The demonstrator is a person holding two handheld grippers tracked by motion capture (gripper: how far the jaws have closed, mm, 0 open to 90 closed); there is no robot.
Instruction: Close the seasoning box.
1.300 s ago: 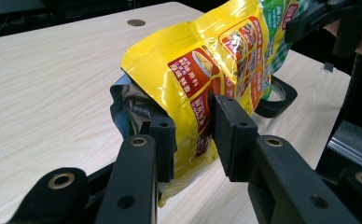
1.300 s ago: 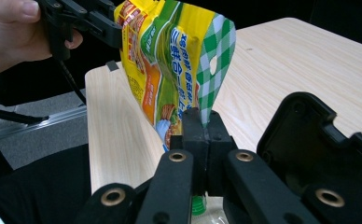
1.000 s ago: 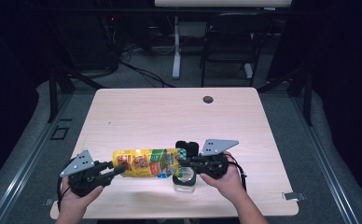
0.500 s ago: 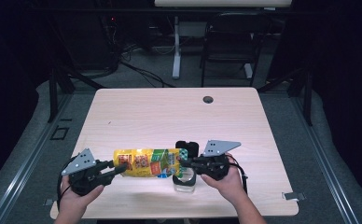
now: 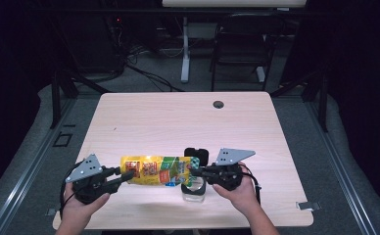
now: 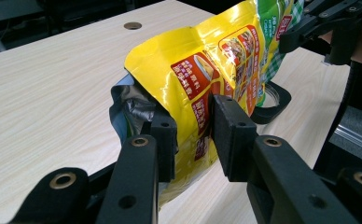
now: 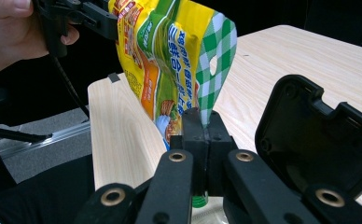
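Table point(image 5: 168, 122) bare; black lid point(image 5: 197, 155) behind pouch point(image 5: 156, 170); jar point(image 5: 194, 190) beneath.

Yellow pouch point(image 6: 202, 79) with red-orange panels, green-and-white checked end; pale wood-grain table point(image 5: 178, 117); black lid point(image 7: 319, 135).

The left tool point(image 5: 122, 177) sits a touch nearer the right tool point(image 5: 198, 172), bunching the yellow pouch point(image 5: 156, 170) slightly between them.
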